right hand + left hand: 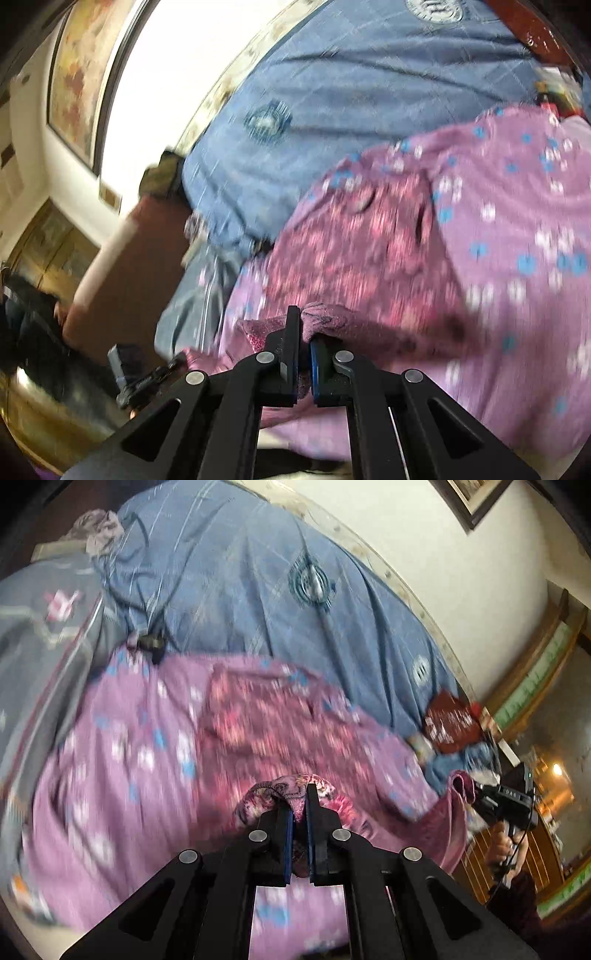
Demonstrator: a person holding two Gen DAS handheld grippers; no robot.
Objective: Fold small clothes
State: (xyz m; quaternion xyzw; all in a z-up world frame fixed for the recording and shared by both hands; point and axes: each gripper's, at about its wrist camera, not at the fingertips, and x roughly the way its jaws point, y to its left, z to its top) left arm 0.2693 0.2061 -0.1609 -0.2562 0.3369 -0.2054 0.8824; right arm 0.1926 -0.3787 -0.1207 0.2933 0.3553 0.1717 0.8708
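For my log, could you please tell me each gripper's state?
Left gripper: shut on the floral garment.
Right gripper: shut on the same garment.

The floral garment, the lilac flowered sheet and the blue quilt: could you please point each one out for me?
floral garment [258, 716], left wrist view, on its flat middle spread over the bed.
lilac flowered sheet [517, 229], right wrist view, on a bare stretch right of the garment.
blue quilt [258, 572], left wrist view, on its broad upper surface.

Floral garment [280, 716] motion-blurred, pattern unclear, purple sheet [517, 258] smeared, perhaps flowered
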